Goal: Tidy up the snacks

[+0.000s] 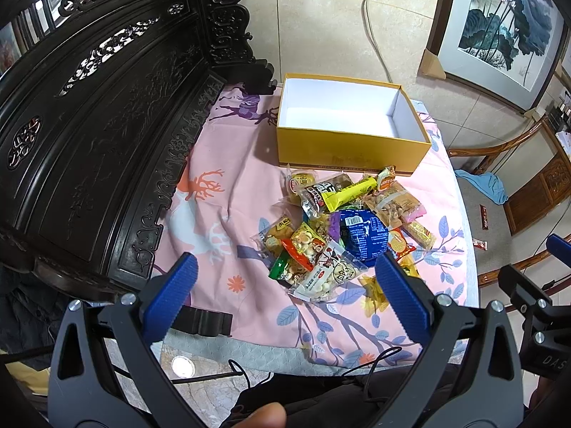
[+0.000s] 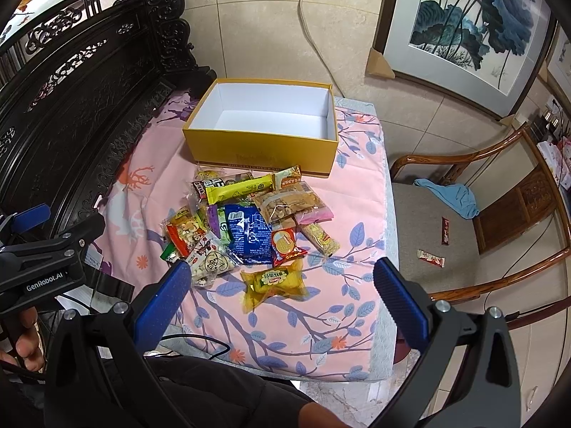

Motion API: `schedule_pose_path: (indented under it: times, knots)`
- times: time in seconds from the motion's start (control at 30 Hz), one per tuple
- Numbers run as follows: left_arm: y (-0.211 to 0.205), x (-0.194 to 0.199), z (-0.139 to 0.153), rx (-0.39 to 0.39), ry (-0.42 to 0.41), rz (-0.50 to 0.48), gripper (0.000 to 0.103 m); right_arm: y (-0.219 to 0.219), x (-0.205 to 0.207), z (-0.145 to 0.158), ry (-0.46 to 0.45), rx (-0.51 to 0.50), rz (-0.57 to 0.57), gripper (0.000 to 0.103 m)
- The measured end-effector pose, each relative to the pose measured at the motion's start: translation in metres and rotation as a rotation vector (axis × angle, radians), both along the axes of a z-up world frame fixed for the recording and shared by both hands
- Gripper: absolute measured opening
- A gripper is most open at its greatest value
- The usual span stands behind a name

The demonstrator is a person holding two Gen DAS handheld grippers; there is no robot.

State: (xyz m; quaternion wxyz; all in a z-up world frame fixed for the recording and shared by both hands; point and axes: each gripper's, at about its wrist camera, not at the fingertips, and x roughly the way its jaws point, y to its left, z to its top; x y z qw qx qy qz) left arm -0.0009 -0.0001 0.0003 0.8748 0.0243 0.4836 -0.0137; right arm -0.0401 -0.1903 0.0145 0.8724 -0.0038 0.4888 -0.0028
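Observation:
A pile of wrapped snacks (image 1: 342, 228) lies on a pink patterned cloth, just in front of an empty yellow box (image 1: 351, 126) with a white inside. The pile (image 2: 249, 221) and the box (image 2: 264, 125) also show in the right wrist view, with a yellow cake packet (image 2: 274, 283) lying nearest. My left gripper (image 1: 285, 278) is open and empty, held above the near edge of the pile. My right gripper (image 2: 282, 278) is open and empty, over the yellow cake packet. The left gripper also shows at the left of the right wrist view (image 2: 39, 249).
A dark carved wooden bench back (image 1: 107, 125) runs along the left. A wooden armchair (image 2: 481, 221) stands to the right, with a blue cloth (image 2: 453, 196) and two small snack bars (image 2: 431, 258) on its seat. A framed painting (image 2: 474, 28) leans on the wall.

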Motion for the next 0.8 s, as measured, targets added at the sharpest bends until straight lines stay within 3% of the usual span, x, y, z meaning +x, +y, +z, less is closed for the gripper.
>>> schedule_pose_path:
  times: [0.8]
  knots:
    - [-0.0029, -0.0074, -0.0058, 0.001, 0.004, -0.006, 0.101, -0.0006, 0.001, -0.0019, 0.001, -0.002, 0.0, 0.102]
